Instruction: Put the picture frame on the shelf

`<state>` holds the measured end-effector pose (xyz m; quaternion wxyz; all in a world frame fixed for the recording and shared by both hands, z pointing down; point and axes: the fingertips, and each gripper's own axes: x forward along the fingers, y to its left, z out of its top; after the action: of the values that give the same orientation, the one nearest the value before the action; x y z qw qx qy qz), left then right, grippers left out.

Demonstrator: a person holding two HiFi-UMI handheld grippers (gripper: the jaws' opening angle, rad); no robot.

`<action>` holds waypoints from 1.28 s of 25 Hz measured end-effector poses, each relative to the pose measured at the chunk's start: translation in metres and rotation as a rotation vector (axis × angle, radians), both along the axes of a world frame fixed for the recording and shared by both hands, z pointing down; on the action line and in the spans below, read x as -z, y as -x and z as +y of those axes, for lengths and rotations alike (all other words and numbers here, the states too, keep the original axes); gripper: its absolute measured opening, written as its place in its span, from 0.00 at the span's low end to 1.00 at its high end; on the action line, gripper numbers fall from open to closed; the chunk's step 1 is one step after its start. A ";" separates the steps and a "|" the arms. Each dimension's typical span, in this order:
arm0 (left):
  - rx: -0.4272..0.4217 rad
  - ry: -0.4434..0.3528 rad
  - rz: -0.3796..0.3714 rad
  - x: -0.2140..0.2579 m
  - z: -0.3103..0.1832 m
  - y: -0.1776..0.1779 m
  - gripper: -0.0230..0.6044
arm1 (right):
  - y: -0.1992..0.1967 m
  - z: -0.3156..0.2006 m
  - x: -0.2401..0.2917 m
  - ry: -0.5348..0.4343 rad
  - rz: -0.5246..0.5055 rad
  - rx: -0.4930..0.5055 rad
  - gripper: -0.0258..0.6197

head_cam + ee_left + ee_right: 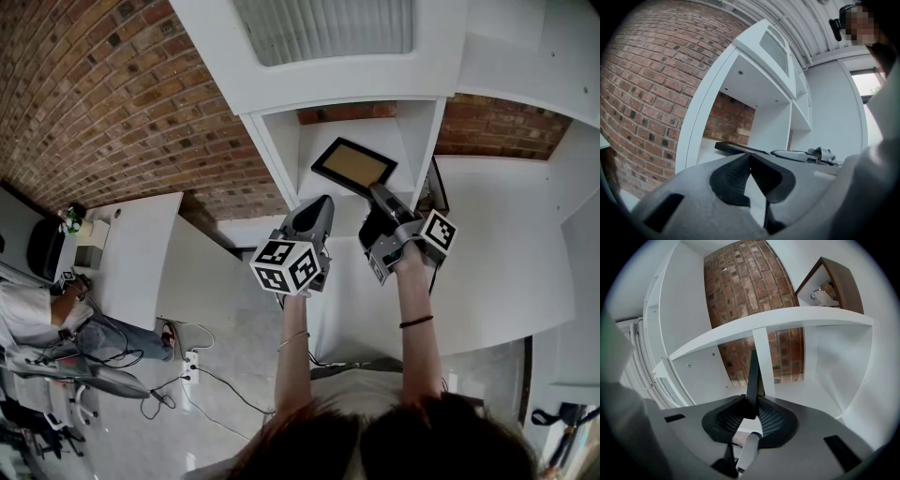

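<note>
A black picture frame (354, 166) with a tan middle hangs tilted inside the open bay of the white shelf unit (277, 153). My right gripper (380, 201) is shut on its near corner; in the right gripper view the frame (753, 380) shows edge-on, pinched between the jaws. My left gripper (321, 207) is shut with nothing in it, just left of the frame and below the bay's opening. From the left gripper view (750, 155) the frame (738, 148) and the right gripper (806, 155) appear ahead, in front of the bay.
A brick wall (112, 103) runs behind and left of the shelf unit. A second dark-framed picture (436, 187) stands in the bay to the right. A white desk (141, 253) and a seated person (37, 314) are at the far left, with cables on the floor (187, 375).
</note>
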<state>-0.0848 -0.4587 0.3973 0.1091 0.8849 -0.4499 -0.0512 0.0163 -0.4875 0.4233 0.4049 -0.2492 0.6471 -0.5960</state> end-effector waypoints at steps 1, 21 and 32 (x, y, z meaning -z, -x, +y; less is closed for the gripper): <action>0.001 0.001 0.001 0.000 0.000 0.000 0.05 | 0.000 0.000 -0.001 0.003 0.000 0.001 0.16; 0.009 -0.001 0.007 0.001 0.000 0.004 0.05 | -0.002 0.000 -0.006 0.026 0.019 -0.013 0.16; 0.013 0.000 0.009 0.000 0.000 0.007 0.05 | -0.002 0.000 -0.007 0.030 0.020 -0.016 0.16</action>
<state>-0.0916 -0.4589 0.3970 0.1110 0.8816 -0.4553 -0.0561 0.0185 -0.4879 0.4307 0.3993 -0.2666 0.6400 -0.5998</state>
